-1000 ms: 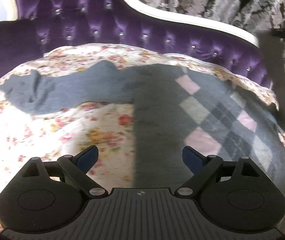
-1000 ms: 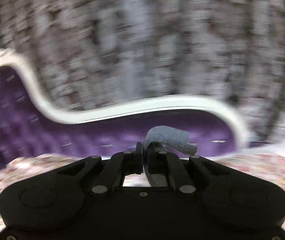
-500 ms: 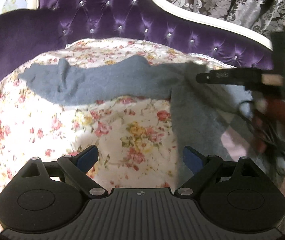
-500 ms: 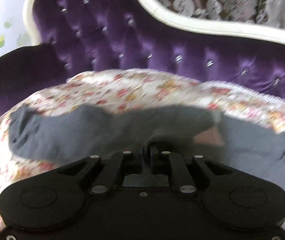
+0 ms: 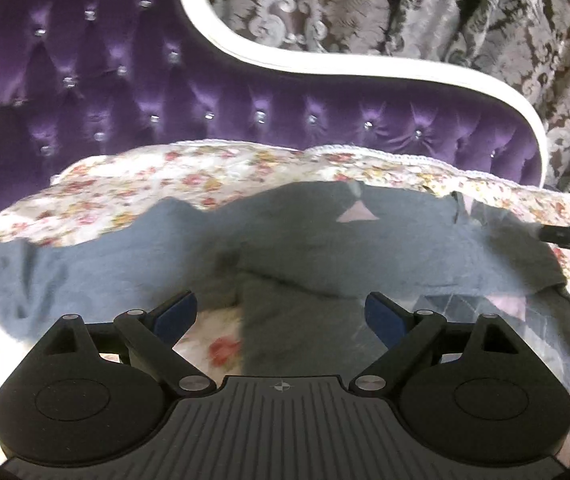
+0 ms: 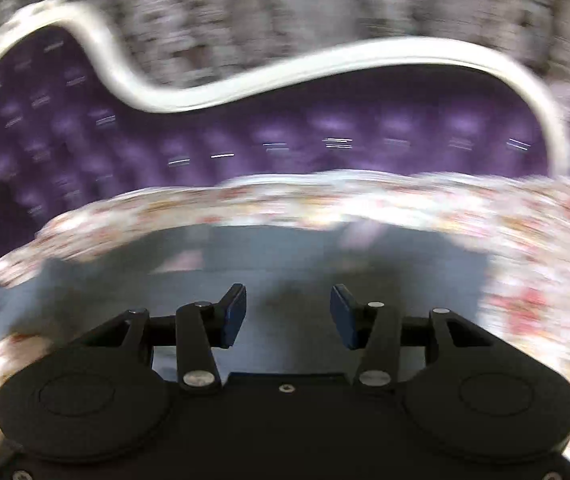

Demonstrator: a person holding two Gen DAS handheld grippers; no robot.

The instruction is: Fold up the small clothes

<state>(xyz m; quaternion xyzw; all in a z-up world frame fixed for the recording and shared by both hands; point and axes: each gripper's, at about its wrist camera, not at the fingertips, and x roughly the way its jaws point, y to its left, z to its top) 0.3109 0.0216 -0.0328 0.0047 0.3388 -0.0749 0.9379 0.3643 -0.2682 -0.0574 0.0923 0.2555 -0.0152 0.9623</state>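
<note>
Sweater (image 5: 309,248) lay spread on the flowered cover (image 5: 133,192), its long axis running left to right, one sleeve trailing left. Left gripper (image 5: 281,314) hovered nearest, directly over the body, wide open and empty; right gripper (image 6: 288,314) was also open and empty.

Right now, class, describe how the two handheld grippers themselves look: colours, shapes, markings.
Both are matte black. The left gripper has blue pads, silver pivot screws, two round housings and a ribbed centre plate with a small crosshair mark. The right gripper has the same blue pads and round housings, but a smooth centre.
</note>
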